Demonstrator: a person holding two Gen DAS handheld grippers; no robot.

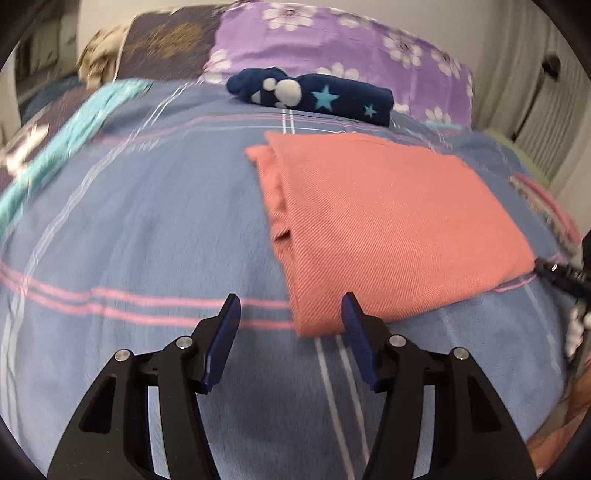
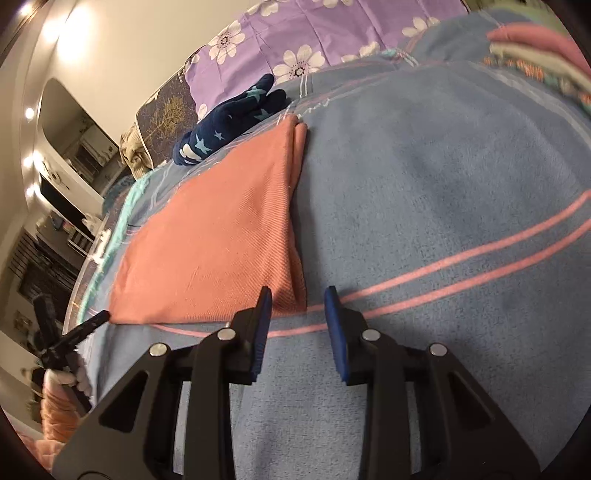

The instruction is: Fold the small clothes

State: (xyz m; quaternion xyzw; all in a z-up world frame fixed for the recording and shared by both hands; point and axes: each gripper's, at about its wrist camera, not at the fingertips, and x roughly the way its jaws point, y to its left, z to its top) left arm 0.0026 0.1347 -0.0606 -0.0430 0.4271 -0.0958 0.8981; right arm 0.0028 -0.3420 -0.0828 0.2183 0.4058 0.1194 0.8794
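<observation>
Folded salmon twill cloth (image 1: 391, 221) flat on blue striped bedspread (image 1: 147, 240), rolled navy star-print garment (image 1: 314, 96) beyond it, left gripper (image 1: 291, 306) and right gripper (image 2: 297, 295) fingers apart, empty

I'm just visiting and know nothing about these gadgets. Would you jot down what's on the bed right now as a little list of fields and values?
surface: blue plaid bedspread with pink stripes
main garment: salmon-pink cloth, folded flat
other garment: navy star-print piece, bundled beyond the pink cloth, near the purple flowered bedding
left gripper: open, empty, at the pink cloth's near corner
right gripper: open, empty, at the cloth's other near corner
held items: none
</observation>
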